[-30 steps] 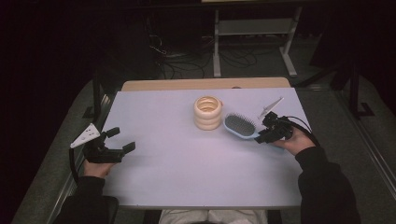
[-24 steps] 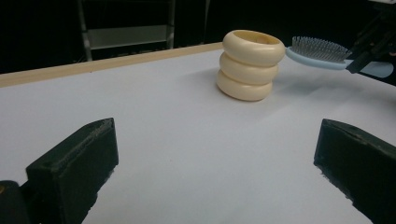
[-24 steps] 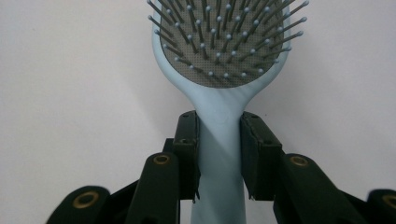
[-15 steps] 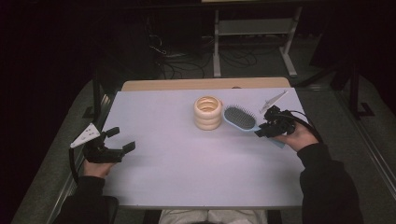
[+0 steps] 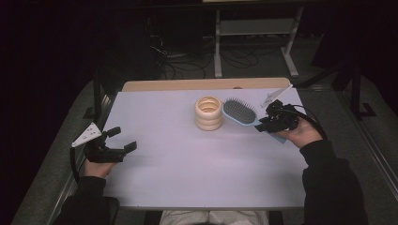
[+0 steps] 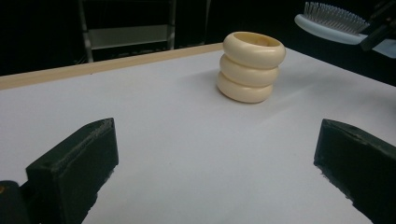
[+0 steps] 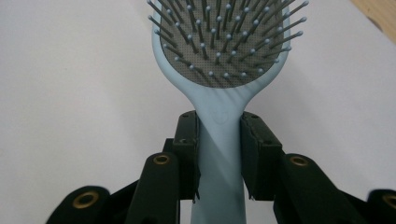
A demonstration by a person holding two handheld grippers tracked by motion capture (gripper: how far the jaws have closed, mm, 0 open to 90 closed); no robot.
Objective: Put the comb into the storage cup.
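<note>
Your right gripper point(image 5: 263, 125) is clamped on the handle of the light-blue hairbrush point(image 5: 240, 113), just below the neck where the handle widens into the head — the right gripper view shows both jaws pressed flat against the handle's sides. The brush sits at the far right of the bench point(image 5: 187, 187), bristles up, its head just right of the cream ringed cup point(image 5: 209, 113); from the left gripper view the head looks lifted clear of the bench surface.

The step in hand looks like carrying the brush toward that cup. Keep the grasp firm — the handle is smooth plastic and the head is the heavy end, so it will want to pivot downward between the jaws. Hold the wrist level and move slowly. The head is close to the cup's rim, and the cup is light-looking and unsupported, so a nudge could slide or tip it.

Your left gripper point(image 5: 117, 143) rests at the near left edge, jaws spread wide and holding nothing, well apart from the cup. Bring it across to steady the cup if needed.
</note>
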